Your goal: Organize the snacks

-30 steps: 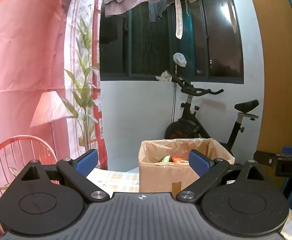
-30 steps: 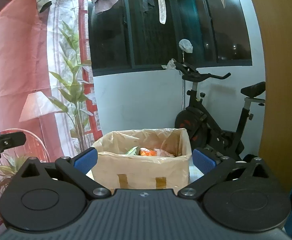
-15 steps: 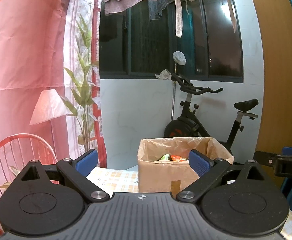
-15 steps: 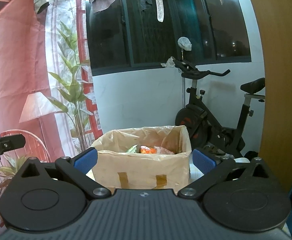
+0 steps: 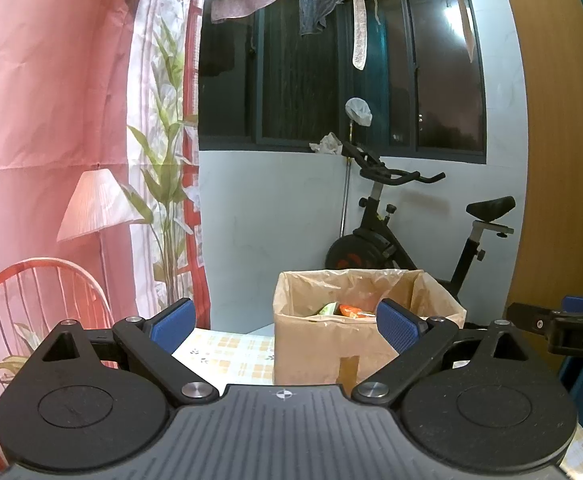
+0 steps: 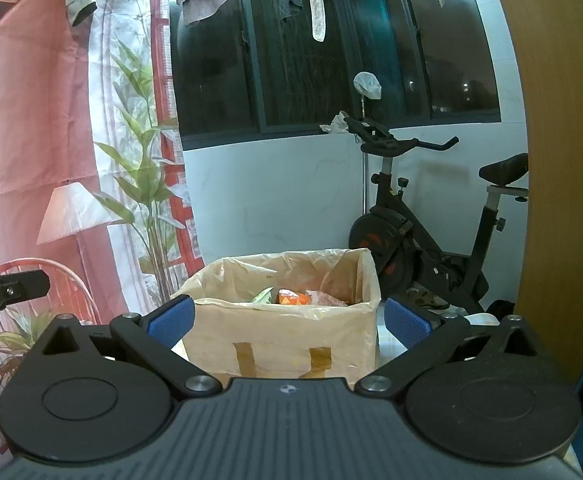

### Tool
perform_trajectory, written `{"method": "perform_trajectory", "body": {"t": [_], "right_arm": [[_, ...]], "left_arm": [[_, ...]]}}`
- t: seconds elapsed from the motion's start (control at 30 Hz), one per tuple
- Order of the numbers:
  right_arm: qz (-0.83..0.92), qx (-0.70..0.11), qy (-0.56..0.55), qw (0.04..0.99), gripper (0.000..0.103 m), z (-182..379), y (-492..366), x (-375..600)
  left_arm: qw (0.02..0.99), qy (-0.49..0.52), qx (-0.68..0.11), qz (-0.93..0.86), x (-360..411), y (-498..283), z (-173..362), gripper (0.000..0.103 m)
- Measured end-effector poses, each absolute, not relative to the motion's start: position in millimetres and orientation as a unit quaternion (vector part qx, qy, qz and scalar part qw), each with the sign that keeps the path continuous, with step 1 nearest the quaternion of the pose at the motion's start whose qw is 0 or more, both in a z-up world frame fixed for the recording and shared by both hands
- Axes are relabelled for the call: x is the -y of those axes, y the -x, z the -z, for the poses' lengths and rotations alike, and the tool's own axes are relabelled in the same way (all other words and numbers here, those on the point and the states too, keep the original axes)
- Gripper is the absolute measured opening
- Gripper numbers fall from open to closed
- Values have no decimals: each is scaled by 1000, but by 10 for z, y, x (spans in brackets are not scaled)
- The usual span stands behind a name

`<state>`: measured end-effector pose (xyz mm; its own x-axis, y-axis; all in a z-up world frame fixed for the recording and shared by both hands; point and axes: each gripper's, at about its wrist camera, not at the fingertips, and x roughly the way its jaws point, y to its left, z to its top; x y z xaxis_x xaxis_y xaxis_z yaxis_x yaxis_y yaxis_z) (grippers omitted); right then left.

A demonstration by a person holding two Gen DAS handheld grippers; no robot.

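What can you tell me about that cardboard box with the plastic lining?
The cardboard box stands upright and open-topped on a checked tablecloth, lined with a thin translucent plastic bag folded over its rim. Two brown tape strips run up its front. Snack packets, orange and green, lie inside. Neither gripper touches it.

Even indoor lighting, sharp focus; lamp glare on the dark window (image 5: 447,12); strong fisheye bending at edges.

Table w/ checked cloth (image 5: 231,354); lined cardboard box (image 5: 315,348) on it.
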<state>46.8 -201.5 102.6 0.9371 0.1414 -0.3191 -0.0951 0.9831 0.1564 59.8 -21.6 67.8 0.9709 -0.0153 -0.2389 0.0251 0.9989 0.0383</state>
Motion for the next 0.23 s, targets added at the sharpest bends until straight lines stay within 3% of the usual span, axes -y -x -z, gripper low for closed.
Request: {"method": "perform_trajectory", "body": {"t": [0.23], "right_arm": [[-62,-169,-69,981,103,-999,-476,2009]], "left_arm": [[992,-17,-124,11,210,-617,-645,98]]}}
